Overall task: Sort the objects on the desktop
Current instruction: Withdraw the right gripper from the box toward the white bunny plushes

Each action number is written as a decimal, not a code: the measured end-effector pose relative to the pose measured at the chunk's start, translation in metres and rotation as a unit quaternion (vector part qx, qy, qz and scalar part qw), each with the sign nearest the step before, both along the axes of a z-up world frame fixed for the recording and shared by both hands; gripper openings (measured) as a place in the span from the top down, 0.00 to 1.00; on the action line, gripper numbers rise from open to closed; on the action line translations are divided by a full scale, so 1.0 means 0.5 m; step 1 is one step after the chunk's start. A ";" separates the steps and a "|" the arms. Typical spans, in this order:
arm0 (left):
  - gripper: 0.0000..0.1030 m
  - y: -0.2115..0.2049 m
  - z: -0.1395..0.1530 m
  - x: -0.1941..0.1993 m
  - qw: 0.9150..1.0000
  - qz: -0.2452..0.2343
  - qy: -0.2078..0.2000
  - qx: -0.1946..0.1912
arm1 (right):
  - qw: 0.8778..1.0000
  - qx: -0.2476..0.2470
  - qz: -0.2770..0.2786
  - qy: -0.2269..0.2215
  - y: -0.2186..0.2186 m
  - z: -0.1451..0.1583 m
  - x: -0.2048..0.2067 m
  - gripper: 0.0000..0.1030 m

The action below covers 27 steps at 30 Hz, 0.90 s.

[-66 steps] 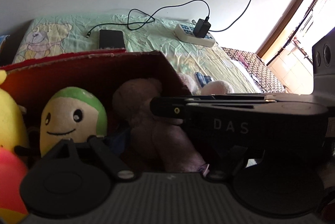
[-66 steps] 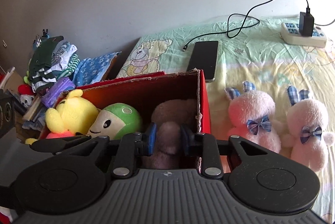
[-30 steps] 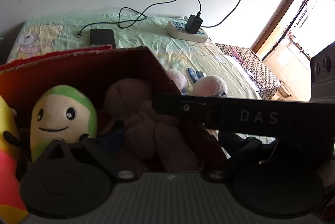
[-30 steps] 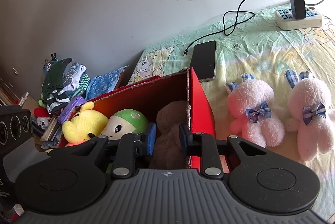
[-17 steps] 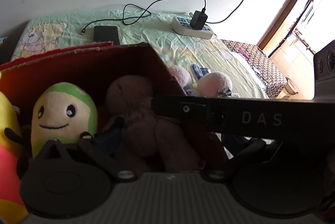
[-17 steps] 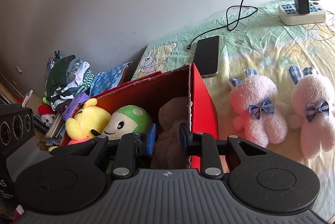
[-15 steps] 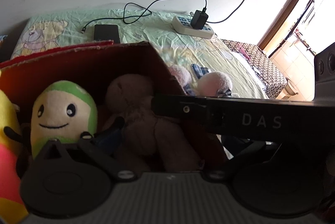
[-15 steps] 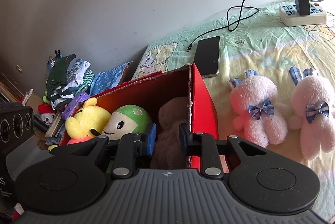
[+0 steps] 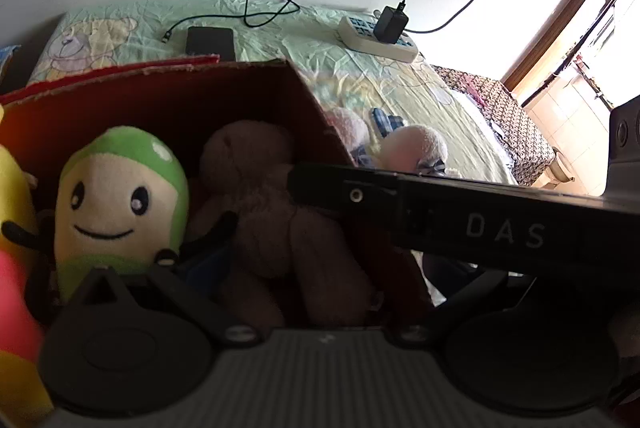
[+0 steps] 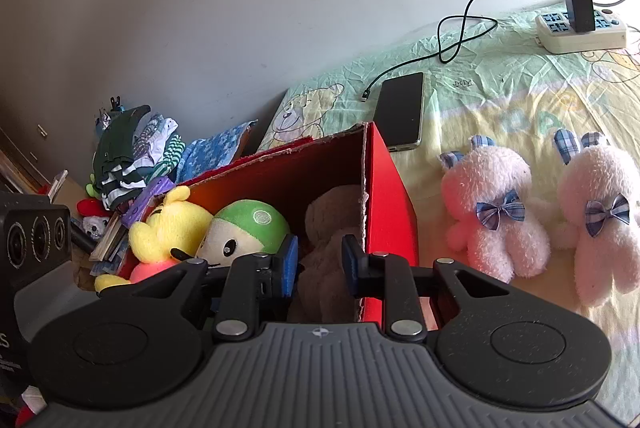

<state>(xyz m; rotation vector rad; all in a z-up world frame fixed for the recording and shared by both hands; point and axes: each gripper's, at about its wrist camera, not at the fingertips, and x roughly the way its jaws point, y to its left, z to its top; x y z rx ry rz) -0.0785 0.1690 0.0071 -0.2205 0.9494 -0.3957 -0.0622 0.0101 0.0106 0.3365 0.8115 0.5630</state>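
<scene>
A red cardboard box on the bed holds a yellow plush, a green-capped plush and a brown teddy bear. My right gripper hangs over the box's right end, its blue pads pressed on the bear's body. Two pink bunnies lie on the sheet right of the box. My left gripper is open at the box's front. Its right finger is hidden behind the right gripper's black body.
A phone lies behind the box, with a cable running toward a power strip by the wall. Clothes and clutter are piled left of the box. Bare sheet lies around the bunnies. A doorway is at the far right.
The right gripper has risen and drawn back a little, so the box looks smaller; its finger gap is unchanged. The left view has shifted only slightly.
</scene>
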 end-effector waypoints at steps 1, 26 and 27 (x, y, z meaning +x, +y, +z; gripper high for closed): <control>0.01 -0.001 0.001 -0.002 1.000 0.003 0.000 0.002 | 1.000 0.000 0.001 -0.001 0.000 0.000 -0.001 0.75; 0.01 0.010 0.024 -0.053 0.995 0.071 0.000 0.065 | 1.000 0.003 -0.002 -0.008 -0.015 0.022 -0.058 0.71; 0.01 0.013 0.022 -0.055 0.995 0.073 0.002 0.066 | 1.000 0.004 -0.004 -0.007 -0.016 0.021 -0.059 0.71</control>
